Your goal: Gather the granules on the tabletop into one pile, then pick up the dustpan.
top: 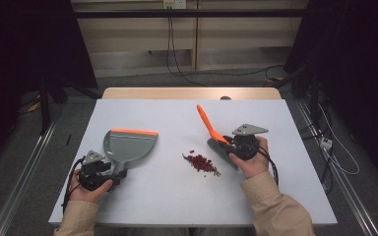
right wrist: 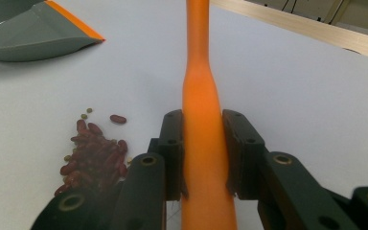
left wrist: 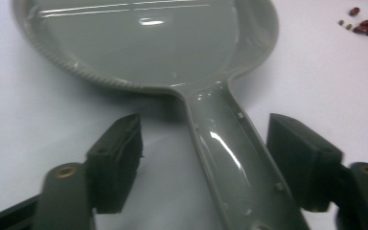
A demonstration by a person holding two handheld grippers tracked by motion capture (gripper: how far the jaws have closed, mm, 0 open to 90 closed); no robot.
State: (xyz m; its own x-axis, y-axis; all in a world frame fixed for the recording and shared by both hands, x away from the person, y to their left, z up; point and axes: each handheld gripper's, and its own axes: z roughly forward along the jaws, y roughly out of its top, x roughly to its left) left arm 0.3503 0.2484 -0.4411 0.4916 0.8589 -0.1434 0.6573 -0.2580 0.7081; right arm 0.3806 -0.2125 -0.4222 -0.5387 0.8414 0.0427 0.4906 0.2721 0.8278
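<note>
My right gripper [right wrist: 202, 143] is clamped on the brush [top: 211, 132]; my left gripper [left wrist: 211, 167] straddles the dustpan [top: 128, 145] handle, not gripping; beans [top: 201, 162] remain unswept mid-surface.

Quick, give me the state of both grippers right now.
Left gripper: open, jaws either side of the dustpan handle, not yet pressing it.
Right gripper: shut on the orange brush handle.

table [top: 177, 196]: white top | dustpan [top: 128, 146] left | beans [top: 200, 162] centre
</note>
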